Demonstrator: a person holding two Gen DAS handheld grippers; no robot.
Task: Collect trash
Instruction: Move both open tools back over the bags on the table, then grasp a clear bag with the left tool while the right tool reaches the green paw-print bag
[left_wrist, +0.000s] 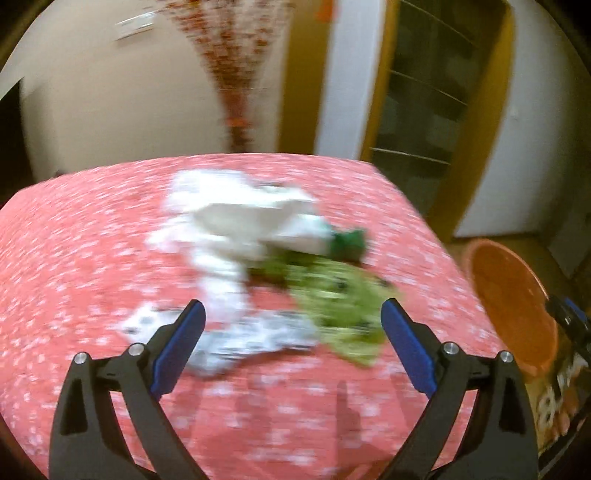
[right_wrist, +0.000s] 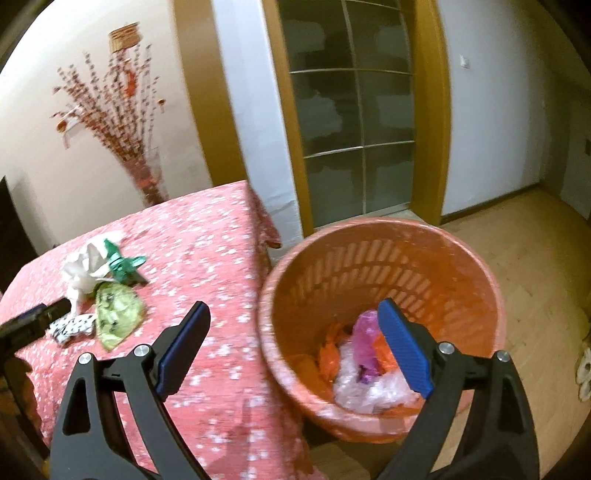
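A: Left wrist view?
B: Left gripper (left_wrist: 291, 314) gapes wide, empty, over the table (left_wrist: 74, 229); the trash (left_wrist: 258, 258) lies on it, just ahead.
A: Right wrist view?
B: Right gripper (right_wrist: 293, 314) spread wide, empty, above the bin (right_wrist: 369, 243) beside the table; bags (right_wrist: 365, 373) lie inside.

**Two wrist views, one table between them**

The left wrist view looks forward and down past its own fingers (left_wrist: 293, 314) onto the pink tablecloth (left_wrist: 74, 258), close over the trash pile (left_wrist: 258, 258) (heavily blurred). The right wrist view looks down into the orange basket (right_wrist: 461, 266) just ahead of its fingers (right_wrist: 295, 314). Both share table, pile, basket (left_wrist: 517, 295) and glass door (right_wrist: 351, 110); each catches the other gripper at its edge
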